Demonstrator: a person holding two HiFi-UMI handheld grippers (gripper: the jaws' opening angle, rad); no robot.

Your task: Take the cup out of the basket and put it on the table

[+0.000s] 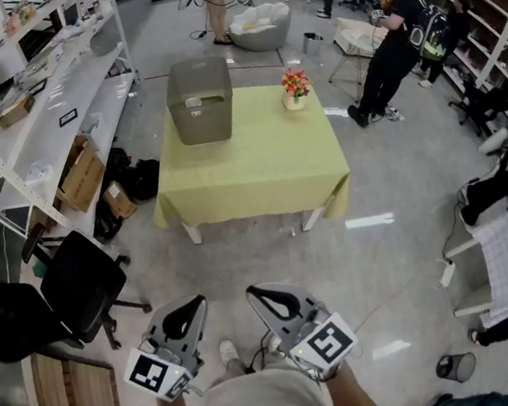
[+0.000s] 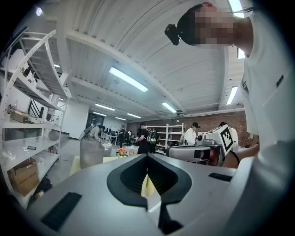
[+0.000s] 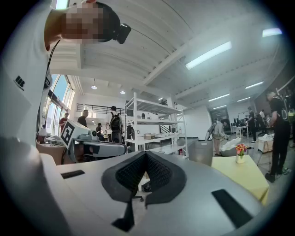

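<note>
A grey basket [image 1: 200, 100] stands at the far left of a table under a yellow-green cloth [image 1: 249, 165]. A small pale shape inside the basket [image 1: 193, 104] may be the cup; little of it shows. Both grippers are held low in front of the person's body, well short of the table. My left gripper [image 1: 199, 300] is shut with nothing in it, and so is my right gripper [image 1: 251, 291]. The left gripper view has its jaws [image 2: 147, 157] closed, with the basket [image 2: 91, 153] far off. The right gripper view also has closed jaws [image 3: 146, 155], with the basket [image 3: 201, 151] beyond.
A small vase of flowers [image 1: 294, 88] stands at the table's far right. A black office chair [image 1: 78, 288] is on the left of the floor between me and the table. White shelves [image 1: 42, 96] with boxes and bags line the left; people [image 1: 391, 47] stand at the back right.
</note>
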